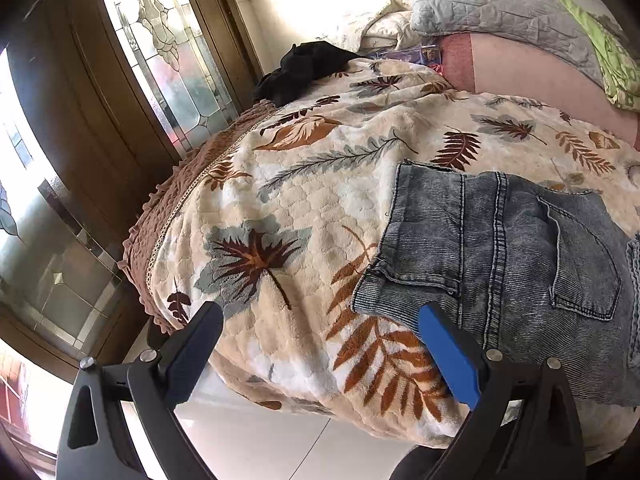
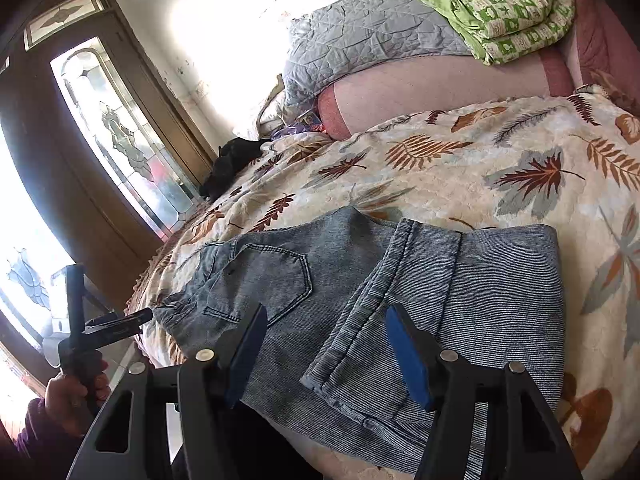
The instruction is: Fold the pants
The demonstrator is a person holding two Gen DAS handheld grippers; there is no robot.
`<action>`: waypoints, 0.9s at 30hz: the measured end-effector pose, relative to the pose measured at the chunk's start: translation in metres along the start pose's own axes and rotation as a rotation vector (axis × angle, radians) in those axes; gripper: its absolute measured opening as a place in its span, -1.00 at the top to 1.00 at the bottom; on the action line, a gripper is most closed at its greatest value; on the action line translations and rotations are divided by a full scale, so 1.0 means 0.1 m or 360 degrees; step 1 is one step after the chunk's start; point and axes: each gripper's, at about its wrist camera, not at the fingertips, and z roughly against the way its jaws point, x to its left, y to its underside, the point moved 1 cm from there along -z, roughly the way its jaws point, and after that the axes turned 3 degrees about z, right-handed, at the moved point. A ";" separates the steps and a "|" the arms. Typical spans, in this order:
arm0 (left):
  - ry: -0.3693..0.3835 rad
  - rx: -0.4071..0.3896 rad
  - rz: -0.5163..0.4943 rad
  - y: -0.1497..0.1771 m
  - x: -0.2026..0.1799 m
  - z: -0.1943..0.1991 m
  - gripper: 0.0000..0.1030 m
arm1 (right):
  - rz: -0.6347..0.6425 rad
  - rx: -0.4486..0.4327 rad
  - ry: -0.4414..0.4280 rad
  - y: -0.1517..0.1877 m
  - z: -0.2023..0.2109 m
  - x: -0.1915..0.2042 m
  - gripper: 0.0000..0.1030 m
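Note:
Blue-grey denim pants (image 2: 360, 300) lie folded on a leaf-patterned bedspread (image 2: 460, 168), back pocket up and a leg end laid across the middle. In the left wrist view the pants (image 1: 520, 256) fill the right side. My left gripper (image 1: 320, 316) is open and empty above the bed's near edge, its right finger beside the pants' waistband end. My right gripper (image 2: 326, 316) is open and empty just above the folded pants, jaws apart over the leg hem. The left gripper also shows in the right wrist view (image 2: 100, 324), held by a hand at the bed's left edge.
A black garment (image 1: 304, 68) lies at the bed's far left corner. A grey quilt (image 2: 360, 36) and a green blanket (image 2: 508, 12) are piled on a pink pillow (image 2: 440, 84) at the head. A wooden door with leaded glass (image 1: 160, 48) stands left. White tile floor (image 1: 260, 440) lies below.

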 end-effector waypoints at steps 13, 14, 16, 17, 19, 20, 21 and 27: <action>0.0022 -0.0076 -0.0029 -0.08 -0.08 0.17 -0.91 | -0.0009 -0.0018 -0.0002 -0.01 0.03 -0.02 -0.27; 0.0020 -0.0079 -0.0032 -0.08 -0.09 0.17 -0.91 | -0.0007 -0.0020 0.0000 -0.01 0.03 -0.02 -0.27; 0.0022 -0.0079 -0.0037 -0.07 -0.10 0.17 -0.91 | -0.0011 -0.0018 -0.0002 -0.01 0.03 -0.03 -0.27; 0.0025 -0.0079 -0.0037 -0.07 -0.10 0.17 -0.91 | -0.0011 -0.0019 -0.0002 -0.01 0.04 -0.03 -0.27; 0.0022 -0.0078 -0.0039 -0.07 -0.11 0.17 -0.91 | -0.0008 -0.0028 -0.0001 -0.01 0.04 -0.02 -0.27; 0.0020 -0.0078 -0.0039 -0.06 -0.11 0.17 -0.91 | -0.0009 -0.0030 -0.0001 -0.01 0.05 -0.03 -0.27; 0.0022 -0.0077 -0.0040 -0.06 -0.11 0.17 -0.91 | -0.0012 -0.0027 -0.0003 -0.01 0.05 -0.03 -0.27; 0.0016 -0.0057 -0.0040 -0.04 -0.12 0.13 -0.91 | -0.0019 -0.0015 -0.0003 -0.01 0.04 -0.04 -0.27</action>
